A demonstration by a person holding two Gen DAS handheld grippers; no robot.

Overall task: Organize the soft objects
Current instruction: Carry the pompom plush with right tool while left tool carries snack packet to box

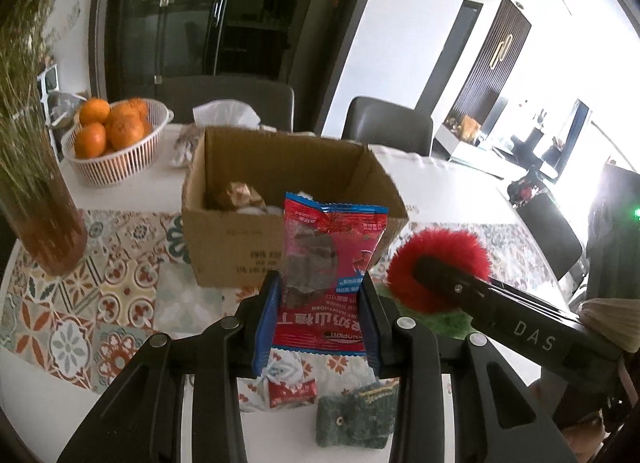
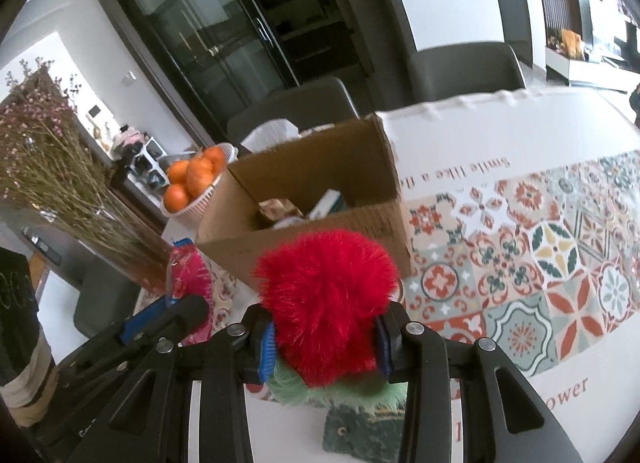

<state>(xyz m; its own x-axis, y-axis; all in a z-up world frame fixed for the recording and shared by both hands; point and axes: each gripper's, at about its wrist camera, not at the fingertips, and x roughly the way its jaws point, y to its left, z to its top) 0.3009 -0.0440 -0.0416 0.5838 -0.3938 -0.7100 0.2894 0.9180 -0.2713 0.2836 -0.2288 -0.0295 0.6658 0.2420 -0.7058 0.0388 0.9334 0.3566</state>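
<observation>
Left wrist view — left gripper [image 1: 322, 303] is pinching a red snack packet [image 1: 332, 259]; right gripper [image 2: 326, 337] is squeezing a red pom-pom [image 2: 326, 303] — both near the cardboard box [image 1: 228, 247].

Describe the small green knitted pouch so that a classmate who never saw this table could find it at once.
Start at the cardboard box on the patterned tablecloth, then come to the near table edge. The green knitted pouch lies flat there beside a small red sweet wrapper; only it has a metal snap.
</observation>
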